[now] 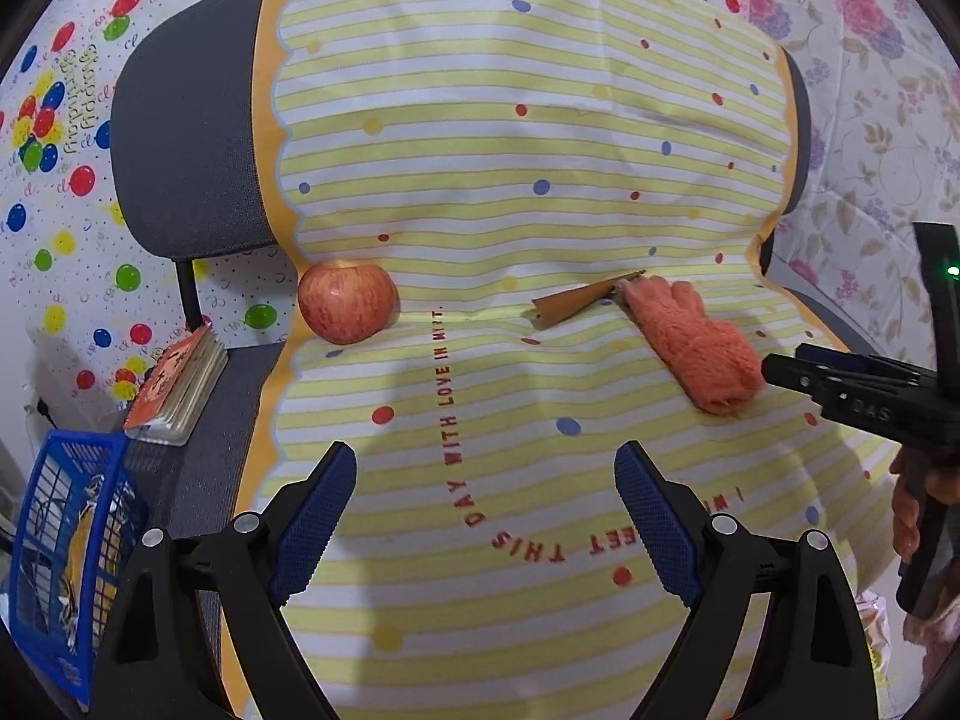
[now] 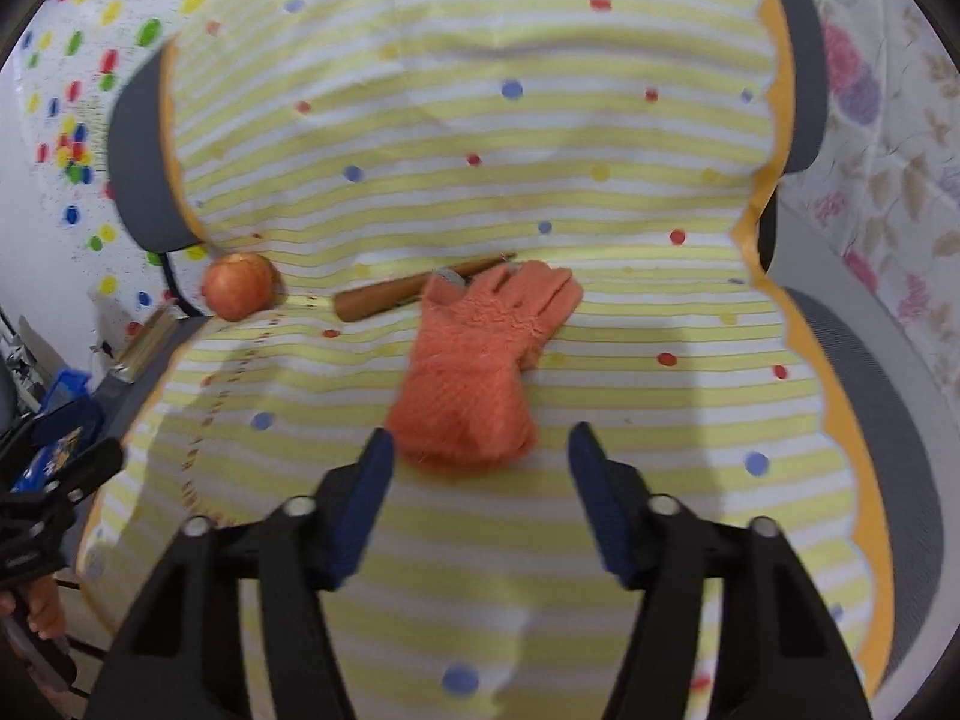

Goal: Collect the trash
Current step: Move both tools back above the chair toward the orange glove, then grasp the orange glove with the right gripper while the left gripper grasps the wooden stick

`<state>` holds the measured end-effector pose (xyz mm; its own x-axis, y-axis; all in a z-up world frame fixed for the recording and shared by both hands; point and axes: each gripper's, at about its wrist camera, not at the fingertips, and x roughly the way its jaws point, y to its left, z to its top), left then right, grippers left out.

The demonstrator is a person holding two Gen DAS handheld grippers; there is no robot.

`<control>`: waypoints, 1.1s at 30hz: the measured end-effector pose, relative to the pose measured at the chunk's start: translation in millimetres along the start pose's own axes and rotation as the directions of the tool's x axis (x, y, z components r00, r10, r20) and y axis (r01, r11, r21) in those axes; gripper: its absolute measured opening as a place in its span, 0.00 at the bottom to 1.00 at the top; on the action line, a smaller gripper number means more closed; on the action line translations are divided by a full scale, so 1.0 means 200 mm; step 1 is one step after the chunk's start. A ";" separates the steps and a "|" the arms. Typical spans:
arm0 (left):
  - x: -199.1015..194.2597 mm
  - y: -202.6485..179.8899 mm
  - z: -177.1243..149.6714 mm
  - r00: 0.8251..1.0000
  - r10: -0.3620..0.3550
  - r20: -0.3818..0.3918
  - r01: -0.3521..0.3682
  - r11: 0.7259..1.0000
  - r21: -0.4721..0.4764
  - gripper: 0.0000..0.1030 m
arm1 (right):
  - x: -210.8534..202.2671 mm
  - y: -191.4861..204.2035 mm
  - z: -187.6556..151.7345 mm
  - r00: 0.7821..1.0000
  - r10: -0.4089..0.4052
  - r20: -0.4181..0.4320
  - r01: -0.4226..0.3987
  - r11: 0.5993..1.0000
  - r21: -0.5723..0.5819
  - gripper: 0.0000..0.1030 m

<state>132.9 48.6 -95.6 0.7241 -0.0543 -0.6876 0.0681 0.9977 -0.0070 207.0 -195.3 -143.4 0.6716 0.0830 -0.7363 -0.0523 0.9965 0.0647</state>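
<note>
On the striped cloth (image 1: 510,138) over the chair (image 1: 180,138) lie one apple (image 1: 347,300), one brown paper cone (image 1: 576,303) and one orange glove (image 1: 690,348). One book (image 1: 180,384) sits on the seat edge left of the cloth, and one blue basket (image 1: 66,552) with scraps inside stands lower left. The left gripper (image 1: 486,516) hangs wide open above bare cloth, apple ahead to its left, cone ahead to its right. The right gripper (image 2: 480,480) is also spread wide, empty, its fingers (image 2: 366,498) flanking the glove's cuff without touching; the cone lies just beyond the glove's fingertips, touching them.
</note>
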 end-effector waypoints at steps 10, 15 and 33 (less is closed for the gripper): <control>0.18 -0.02 0.05 0.999 -0.007 -0.042 0.007 1.000 0.016 0.85 | 0.27 -0.08 0.10 0.989 0.134 -0.067 -0.123 0.982 0.144 0.11; 0.25 -0.04 0.07 0.999 -0.013 -0.049 0.015 0.999 0.040 0.85 | -0.03 0.02 0.08 0.998 0.015 0.056 -0.014 1.000 -0.011 0.11; 0.80 -0.19 0.39 0.987 -0.103 -0.124 0.124 0.978 0.170 0.59 | -0.35 -0.08 0.06 0.989 -0.053 0.140 0.055 0.998 -0.012 0.11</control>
<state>298.9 -0.9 -148.6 0.6221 -0.1513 -0.7682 0.2731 0.9614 0.0319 169.5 -217.7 -84.9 0.7701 0.0288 -0.6372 -0.0242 0.9996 0.0158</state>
